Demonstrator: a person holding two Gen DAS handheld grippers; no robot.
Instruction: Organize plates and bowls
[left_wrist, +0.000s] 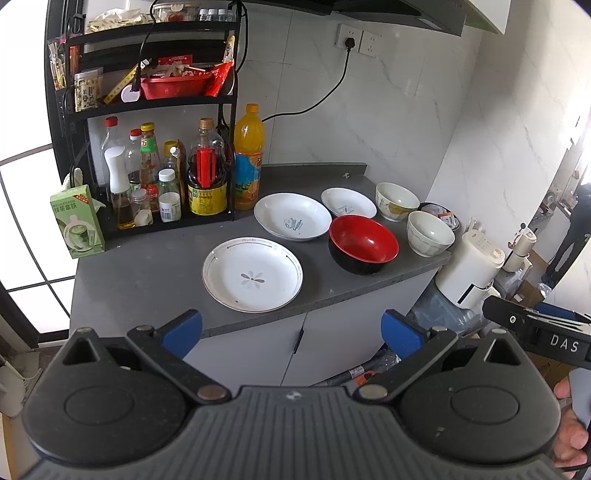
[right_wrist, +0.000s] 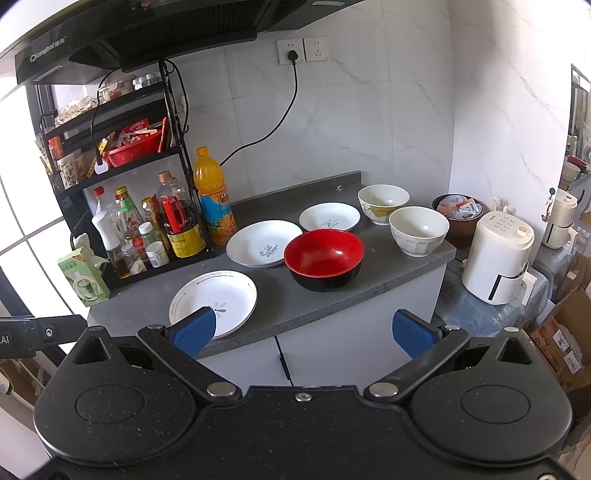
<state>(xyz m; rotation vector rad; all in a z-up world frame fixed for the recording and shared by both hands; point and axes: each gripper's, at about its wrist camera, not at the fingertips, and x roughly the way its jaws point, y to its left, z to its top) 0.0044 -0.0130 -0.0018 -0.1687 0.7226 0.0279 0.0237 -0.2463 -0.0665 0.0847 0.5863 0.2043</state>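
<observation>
Grey bench (left_wrist: 147, 273): carries every dish, all lying apart from one another, none stacked.
Flower plate (left_wrist: 252, 273): white with a thin rim line, at the front of the bench, nearest both tongs.
Middle plate (left_wrist: 291, 216): white with a small blue-grey motif, behind the flower plate and just beside the red bowl.
Small plate (left_wrist: 348, 202): white, farther back, between the middle plate and the back white bowl.
Red bowl (left_wrist: 364, 243): red inside, black outside, upright near the front edge, right of the flower plate.
Back white bowl (left_wrist: 396, 201): upright with a yellow pattern on its side, just behind the front white bowl.
Front white bowl (left_wrist: 430, 232): upright and ribbed, at the right end of the bench.
Left tongs (left_wrist: 291, 332): blue pads spread wide, holding nothing, in front of the bench edge and below the flower plate in the left wrist view.
Right tongs (right_wrist: 303, 332): spread wide and bare; in the right wrist view the left pad overlaps the flower plate's near rim, but I cannot tell whether it touches.
Orange bottle (left_wrist: 249, 158): upright at the back, just beside the black rack (left_wrist: 155, 103) of sauce bottles.
White appliance (right_wrist: 496, 258): stands past the right end of the bench.
</observation>
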